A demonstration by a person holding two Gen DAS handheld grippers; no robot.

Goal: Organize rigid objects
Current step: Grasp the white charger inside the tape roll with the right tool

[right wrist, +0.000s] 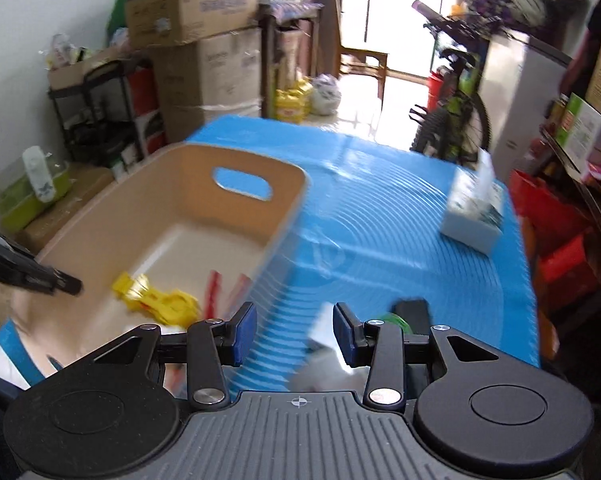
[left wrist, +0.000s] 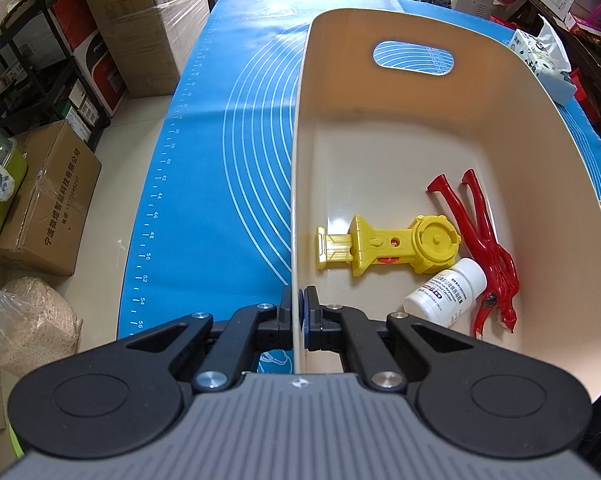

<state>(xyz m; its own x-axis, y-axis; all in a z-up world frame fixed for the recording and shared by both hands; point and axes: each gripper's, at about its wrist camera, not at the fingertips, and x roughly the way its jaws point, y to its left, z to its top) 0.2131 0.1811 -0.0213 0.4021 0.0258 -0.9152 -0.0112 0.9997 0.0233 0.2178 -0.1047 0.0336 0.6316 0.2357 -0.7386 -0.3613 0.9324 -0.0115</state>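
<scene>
A beige plastic bin (left wrist: 380, 92) stands on the blue mat (left wrist: 220, 140). My left gripper (left wrist: 299, 312) is shut on the bin's near-left wall. Inside the bin lie a yellow toy launcher (left wrist: 388, 246), a red figure (left wrist: 484, 248) and a white pill bottle (left wrist: 444, 292). In the blurred right wrist view my right gripper (right wrist: 294, 330) is open and empty, above the mat just right of the bin (right wrist: 236, 160). A white object (right wrist: 320, 328) and a green and black object (right wrist: 404, 316) lie on the mat just beyond its fingers. The yellow toy (right wrist: 156, 300) shows in the bin.
A tissue box (right wrist: 474, 216) sits on the mat at the right (left wrist: 540, 60). Cardboard boxes (left wrist: 140, 20), a black rack (left wrist: 40, 60) and a sack (left wrist: 28, 320) stand on the floor to the left. A bicycle (right wrist: 452, 116) and shelves stand beyond the table.
</scene>
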